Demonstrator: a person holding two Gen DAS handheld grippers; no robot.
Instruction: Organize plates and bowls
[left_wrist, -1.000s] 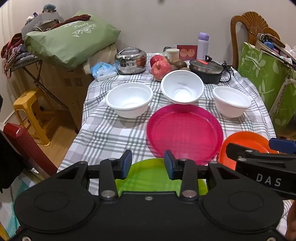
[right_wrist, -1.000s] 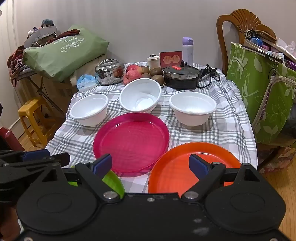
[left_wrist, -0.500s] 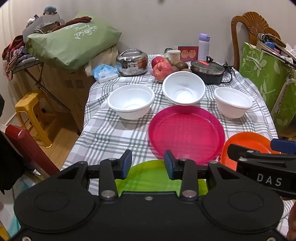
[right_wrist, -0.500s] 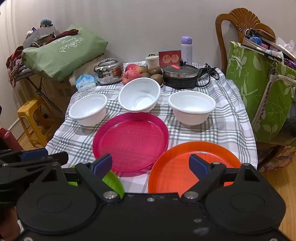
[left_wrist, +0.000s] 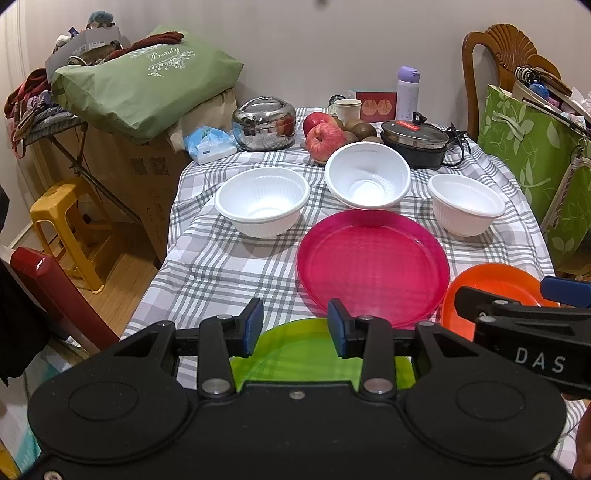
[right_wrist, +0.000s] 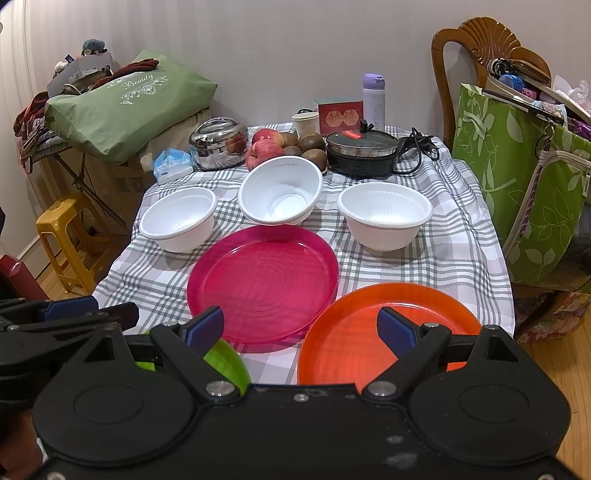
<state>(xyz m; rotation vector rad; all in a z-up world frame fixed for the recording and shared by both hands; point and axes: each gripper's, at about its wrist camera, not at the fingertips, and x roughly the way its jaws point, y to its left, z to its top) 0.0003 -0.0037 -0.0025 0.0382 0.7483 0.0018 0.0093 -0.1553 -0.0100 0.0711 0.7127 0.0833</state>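
White bowls, three (right_wrist: 279, 194), behind pink plate (right_wrist: 263, 282), orange plate (right_wrist: 373, 328), green plate (left_wrist: 306, 354) on checked surface (right_wrist: 458, 254). Left claw (left_wrist: 295, 328), right claw (right_wrist: 300, 326): both apart (holding nothing).

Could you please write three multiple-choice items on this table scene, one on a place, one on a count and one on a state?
1. Which plate lies nearest the left gripper?
A. pink
B. orange
C. green

2. How many white bowls stand on the table?
A. two
B. three
C. four

3. How does the middle bowl sit?
A. tilted
B. upside down
C. stacked in another bowl

Answers:
1 C: the green plate lies right beneath its fingers, the pink plate and orange plate further off.
2 B: the left bowl, the middle one and the right bowl.
3 A: its opening tips towards the cameras.
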